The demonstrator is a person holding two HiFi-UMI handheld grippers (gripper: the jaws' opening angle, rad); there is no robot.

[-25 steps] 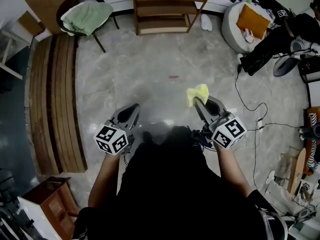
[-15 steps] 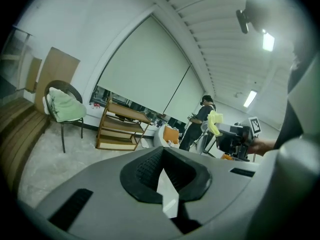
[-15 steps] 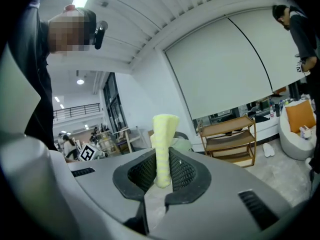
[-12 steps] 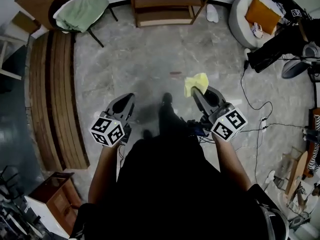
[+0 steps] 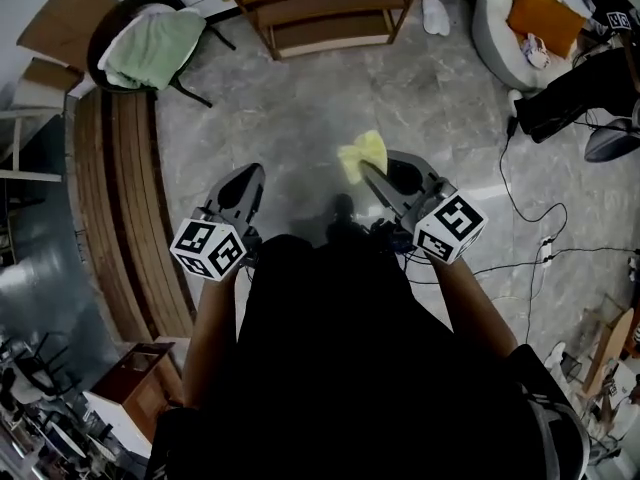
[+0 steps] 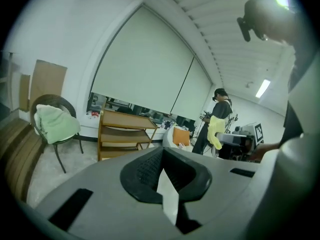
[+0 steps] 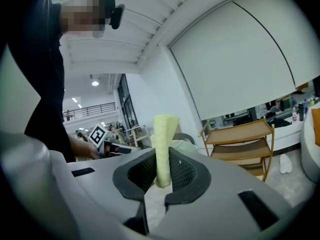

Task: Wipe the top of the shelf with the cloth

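Two claws hang in front of me over the floor [image 5: 300, 108], both well short of the shelf [image 5: 320, 8], which stands at the far side of the room against the wall. My right claw [image 5: 366, 171] is clamped on the cloth [image 5: 362, 153]: in the right gripper view the yellow cloth [image 7: 162, 144] stands up as a folded strip pinched between the two black pads, its free end rising above the jaws. From my head view the cloth sits at the tip of that claw, on my side of the shelf, well apart from it and touching none of its boards. The top board of the shelf is bare wood as far as I can see, with two lower boards under it.

My left claw [image 5: 250, 175] is level with the right one, no nearer the shelf and off to its left. In the left gripper view its pads meet at the tips with only a thin pale wedge showing behind them, and nothing is held there; the shelf [image 6: 122, 129] shows beyond it, straight ahead.

Left of the shelf stands a chair [image 5: 120, 18] with a green towel [image 5: 155, 43] draped over it. Right of the shelf an orange cushion [image 5: 545, 13] lies on a round grey seat
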